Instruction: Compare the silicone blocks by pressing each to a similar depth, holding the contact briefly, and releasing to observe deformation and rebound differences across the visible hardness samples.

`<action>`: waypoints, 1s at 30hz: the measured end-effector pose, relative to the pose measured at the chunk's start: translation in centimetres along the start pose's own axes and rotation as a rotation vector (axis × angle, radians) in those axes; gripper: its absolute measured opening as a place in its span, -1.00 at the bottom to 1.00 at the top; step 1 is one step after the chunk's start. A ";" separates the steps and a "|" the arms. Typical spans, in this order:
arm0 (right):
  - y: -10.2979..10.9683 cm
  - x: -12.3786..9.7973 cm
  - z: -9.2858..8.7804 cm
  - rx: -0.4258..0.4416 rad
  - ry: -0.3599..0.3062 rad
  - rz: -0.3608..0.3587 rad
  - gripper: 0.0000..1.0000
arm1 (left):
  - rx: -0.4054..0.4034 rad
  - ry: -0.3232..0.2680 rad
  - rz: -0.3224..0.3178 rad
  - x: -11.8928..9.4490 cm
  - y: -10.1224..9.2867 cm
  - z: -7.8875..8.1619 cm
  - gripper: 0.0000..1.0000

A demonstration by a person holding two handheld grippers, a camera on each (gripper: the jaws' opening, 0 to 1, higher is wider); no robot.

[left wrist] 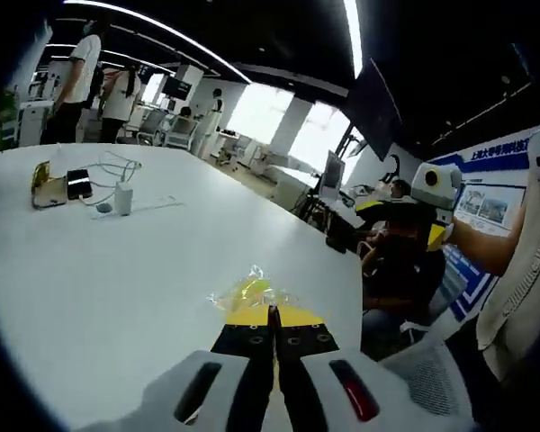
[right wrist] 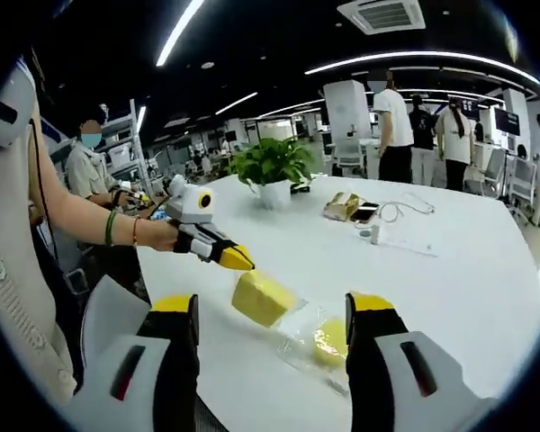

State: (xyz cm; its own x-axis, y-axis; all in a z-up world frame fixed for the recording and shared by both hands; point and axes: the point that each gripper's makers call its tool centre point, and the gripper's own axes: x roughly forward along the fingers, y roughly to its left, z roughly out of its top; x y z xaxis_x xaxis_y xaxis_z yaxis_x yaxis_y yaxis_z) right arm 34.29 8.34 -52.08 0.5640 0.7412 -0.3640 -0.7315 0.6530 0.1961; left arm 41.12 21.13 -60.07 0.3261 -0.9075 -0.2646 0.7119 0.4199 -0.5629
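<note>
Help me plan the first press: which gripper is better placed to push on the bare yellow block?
Left, probably: the left gripper, jaws closed, points at the bare yellow block; the right gripper stands open.

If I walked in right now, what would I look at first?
Probably the pale yellow silicone block on the big white table, with the left gripper, shut and yellow-tipped, poking at its edge. Next to it a smaller yellow block in a crinkly clear plastic bag lies between the right gripper's wide-open jaws. Farther back stands a leafy green plant in a white pot.
</note>
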 end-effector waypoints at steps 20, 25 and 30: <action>-0.2 -1.6 -2.5 0.086 0.035 -0.073 0.19 | -0.064 0.020 0.198 -1.4 13.0 -0.9 -1.00; -0.3 -1.8 -3.0 0.103 0.046 -0.086 0.19 | -0.054 0.091 0.219 -1.0 15.1 -2.6 -1.00; -0.7 -2.0 -3.8 0.127 0.054 -0.101 0.18 | -0.043 0.124 0.223 -0.6 16.5 -3.5 -1.00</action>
State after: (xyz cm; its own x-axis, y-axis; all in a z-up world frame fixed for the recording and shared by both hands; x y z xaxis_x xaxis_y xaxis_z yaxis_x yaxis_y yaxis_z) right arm 32.16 5.81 -54.97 0.6088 0.6634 -0.4351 -0.6158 0.7409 0.2680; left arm 50.51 28.67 -71.92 0.3914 -0.7857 -0.4790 0.6028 0.6122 -0.5117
